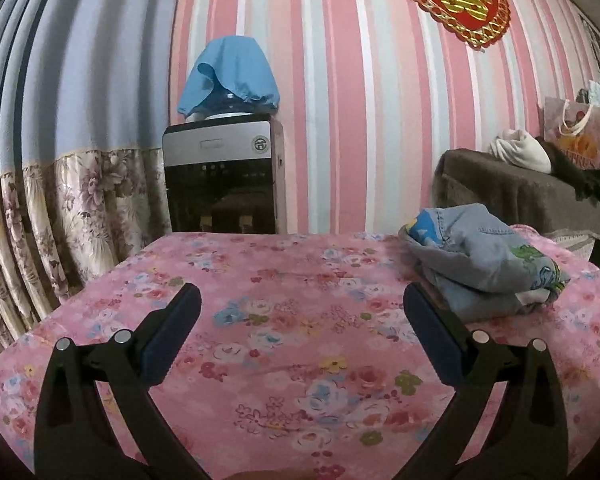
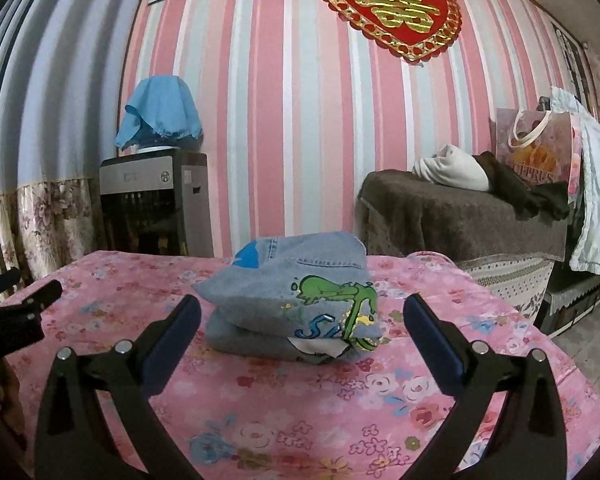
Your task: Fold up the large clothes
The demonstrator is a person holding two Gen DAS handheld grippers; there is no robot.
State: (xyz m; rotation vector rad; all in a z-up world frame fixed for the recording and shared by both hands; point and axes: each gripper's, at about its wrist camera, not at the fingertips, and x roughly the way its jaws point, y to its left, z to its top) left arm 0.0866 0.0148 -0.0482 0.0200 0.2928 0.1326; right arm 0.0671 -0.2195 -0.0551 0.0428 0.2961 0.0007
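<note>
The desk [image 1: 300, 360] wears a pink cloth scattered with roses and small blue and yellow flowers, and it fills the lower half of both views. Behind it the wall [image 1: 360, 100] runs in pink, white and grey stripes, with one red-and-gold heart-shaped ornament [image 2: 388, 8] hung high up. To the left, a blue striped curtain [image 1: 60, 80] with a floral hem; beside it one water dispenser [image 1: 220, 176], its bottle draped with one blue cloth [image 1: 230, 74]. To the right stands a low piece of furniture under a brown cover [image 2: 460, 220], carrying a white bundle [image 2: 452, 172], something dark, and one pink paper gift bag [image 2: 536, 156].

Now the count on the desk — one garment, and only one: a folded denim piece [image 2: 292, 304], pale blue with a green cartoon print and blue lettering, stacked in a compact pile. It lies toward the far right part of the desk, flat on the cloth, nothing touching it.

Two claws are in play. The right claw [image 2: 302, 336] has its fingers spread wide apart, empty, with the folded denim lying straight ahead between and beyond the tips — not gripped. The left claw [image 1: 302, 324] is likewise spread wide and holding nothing, hanging over bare flowered cloth, with the denim pile off beyond its right finger [image 1: 432, 332]. In the right wrist view the left claw's black frame shows at the left edge, well apart from the garment.
</note>
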